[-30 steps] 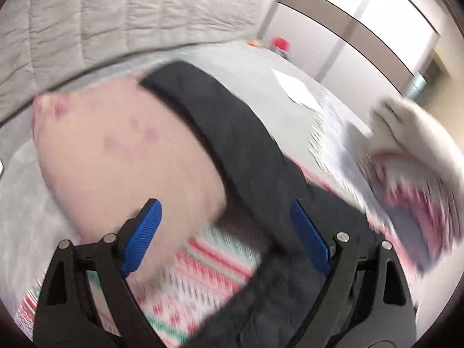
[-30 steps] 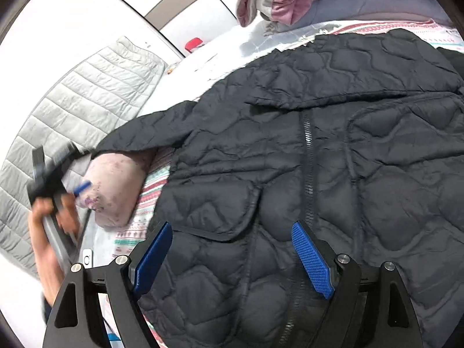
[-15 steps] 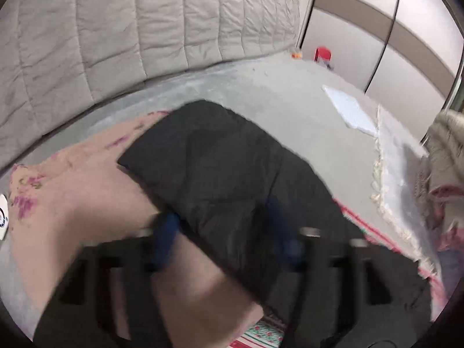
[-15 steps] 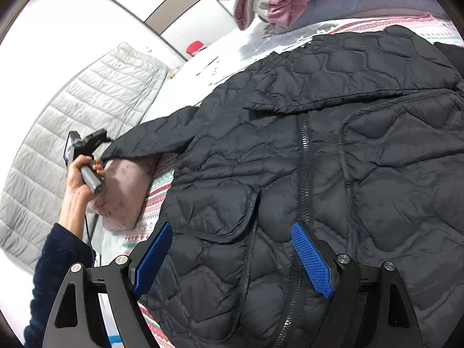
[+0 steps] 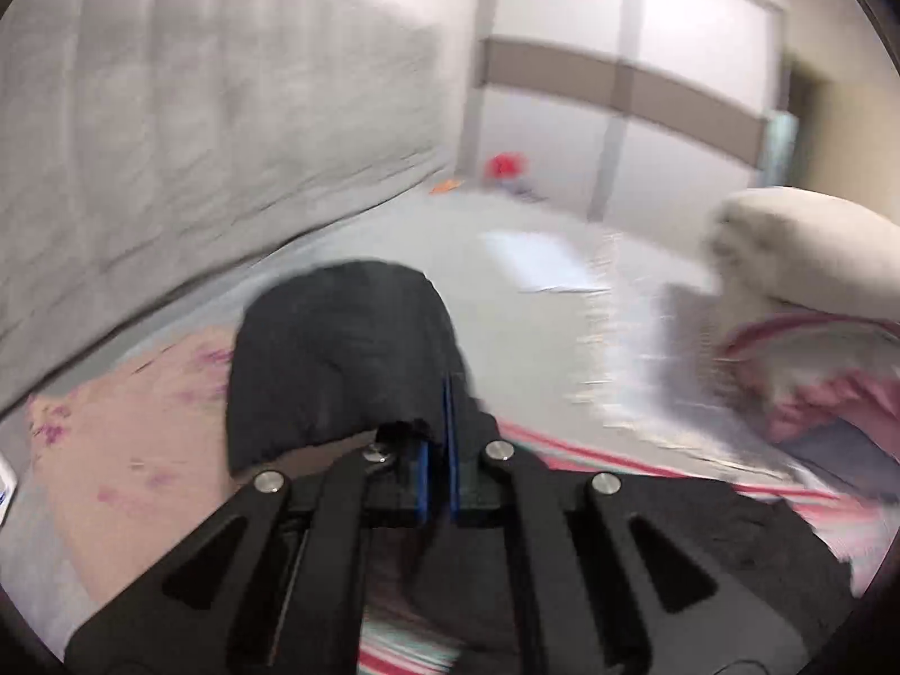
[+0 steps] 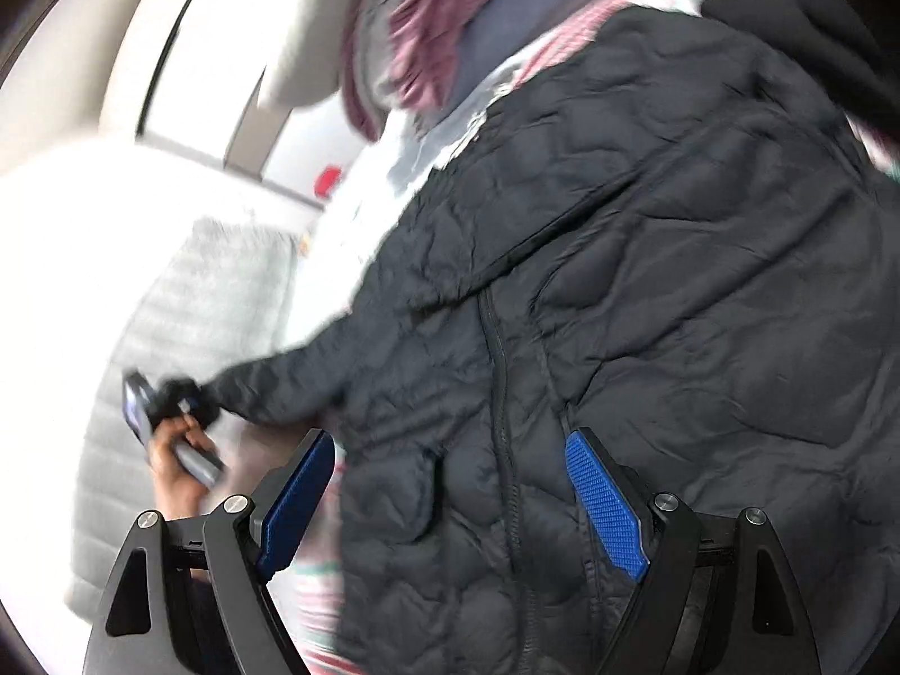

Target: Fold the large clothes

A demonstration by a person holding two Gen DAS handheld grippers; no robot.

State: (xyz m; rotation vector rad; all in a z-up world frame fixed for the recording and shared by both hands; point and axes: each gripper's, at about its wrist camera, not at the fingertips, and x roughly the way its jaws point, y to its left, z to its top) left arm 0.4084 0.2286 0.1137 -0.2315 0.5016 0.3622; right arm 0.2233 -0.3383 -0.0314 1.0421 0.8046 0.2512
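A black quilted jacket (image 6: 647, 292) lies spread on the bed, zipper up. My left gripper (image 5: 437, 444) is shut on the end of the jacket's left sleeve (image 5: 337, 360), which bunches over its blue pads. In the right wrist view the left gripper (image 6: 169, 399) holds the sleeve stretched out to the left. My right gripper (image 6: 450, 506) is open and empty, hovering over the jacket's lower front near the zipper.
A pink floral pillow (image 5: 135, 450) lies under the sleeve by the grey padded headboard (image 5: 197, 140). A stack of folded bedding (image 5: 804, 349) sits at the right. A striped blanket (image 5: 562, 450) covers the bed. A wardrobe wall stands behind.
My left gripper has closed on the sleeve end and lifted it off the pillow. The right gripper has swung closer over the jacket front and stays open.
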